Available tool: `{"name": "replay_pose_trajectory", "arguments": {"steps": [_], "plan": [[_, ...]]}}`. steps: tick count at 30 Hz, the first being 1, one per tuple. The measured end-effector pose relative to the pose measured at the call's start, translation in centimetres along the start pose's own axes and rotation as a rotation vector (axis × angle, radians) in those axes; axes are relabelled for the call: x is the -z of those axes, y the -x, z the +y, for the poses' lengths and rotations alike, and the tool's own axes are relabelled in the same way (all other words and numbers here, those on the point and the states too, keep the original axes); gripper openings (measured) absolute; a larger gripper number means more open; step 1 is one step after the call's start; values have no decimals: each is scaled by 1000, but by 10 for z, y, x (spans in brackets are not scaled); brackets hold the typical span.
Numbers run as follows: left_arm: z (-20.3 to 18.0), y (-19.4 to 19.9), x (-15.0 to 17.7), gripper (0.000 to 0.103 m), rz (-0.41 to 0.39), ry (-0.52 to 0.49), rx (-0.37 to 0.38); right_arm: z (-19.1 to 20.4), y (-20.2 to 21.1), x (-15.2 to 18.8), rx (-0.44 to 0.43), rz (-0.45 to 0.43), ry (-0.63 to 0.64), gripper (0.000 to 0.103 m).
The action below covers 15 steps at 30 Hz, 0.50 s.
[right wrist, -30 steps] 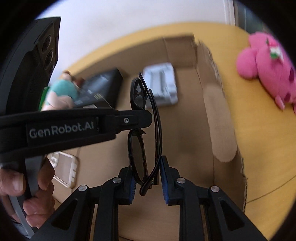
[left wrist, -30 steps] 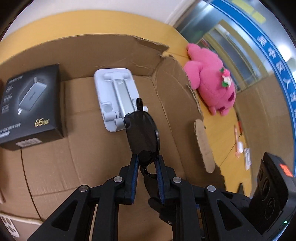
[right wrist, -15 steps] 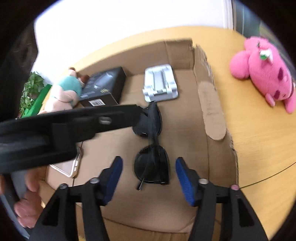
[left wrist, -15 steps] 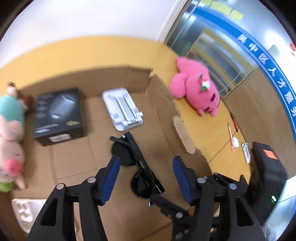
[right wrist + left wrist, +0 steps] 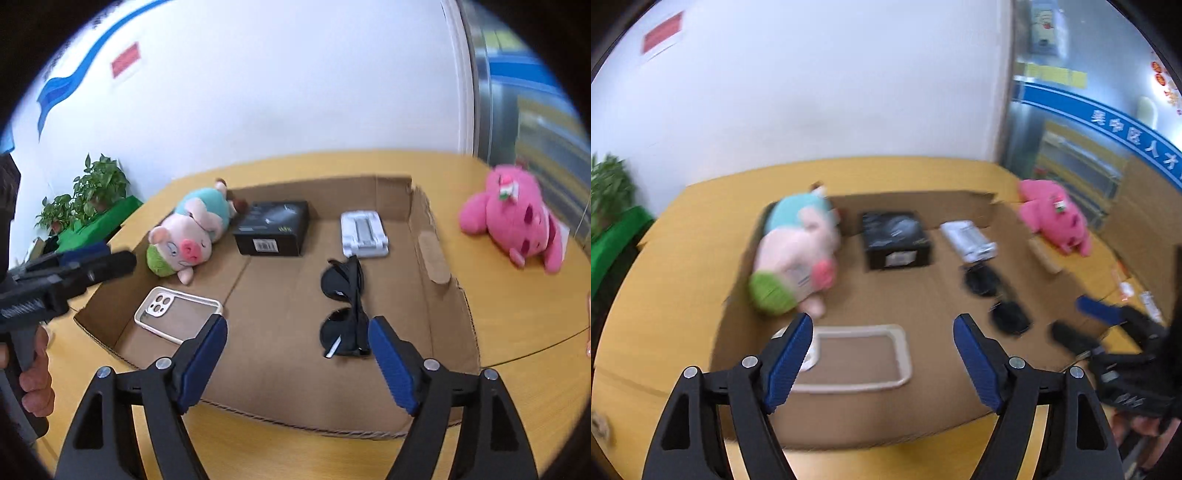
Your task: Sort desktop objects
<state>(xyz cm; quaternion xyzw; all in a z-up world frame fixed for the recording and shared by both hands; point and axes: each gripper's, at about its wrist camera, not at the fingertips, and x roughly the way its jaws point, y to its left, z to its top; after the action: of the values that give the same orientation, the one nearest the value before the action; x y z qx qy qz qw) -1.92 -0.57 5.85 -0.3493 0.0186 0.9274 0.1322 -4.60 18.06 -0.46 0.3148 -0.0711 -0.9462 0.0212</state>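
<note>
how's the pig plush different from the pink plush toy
The pig plush lies inside the cardboard box; the pink plush toy lies outside it on the yellow table. The pig plush is pale pink with teal and green parts; the pink plush toy is hot pink all over. Both are soft toys lying down.

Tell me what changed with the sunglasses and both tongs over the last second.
Both tongs let go: left tongs and right tongs are opening and have pulled back, empty. The sunglasses now lie folded in the cardboard box. The black box, phone stand and pig plush stayed put.
</note>
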Motion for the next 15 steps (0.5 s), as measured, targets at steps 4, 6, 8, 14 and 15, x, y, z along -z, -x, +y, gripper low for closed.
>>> {"name": "replay_pose_trajectory", "arguments": {"steps": [4, 6, 8, 14, 15], "plan": [[30, -4, 29, 82, 15, 76, -31, 13, 7, 17, 32, -62, 29, 80], [37, -6, 39, 82, 10, 101, -32, 14, 7, 26, 79, -90, 45, 80], [40, -10, 50, 82, 3, 123, -19, 13, 4, 35, 120, -97, 50, 82], [27, -10, 67, 91, -127, 65, -78, 10, -2, 54, 177, -177, 75, 92], [23, -12, 67, 96, -142, 45, -88, 7, -3, 54, 182, -188, 63, 97]]}}
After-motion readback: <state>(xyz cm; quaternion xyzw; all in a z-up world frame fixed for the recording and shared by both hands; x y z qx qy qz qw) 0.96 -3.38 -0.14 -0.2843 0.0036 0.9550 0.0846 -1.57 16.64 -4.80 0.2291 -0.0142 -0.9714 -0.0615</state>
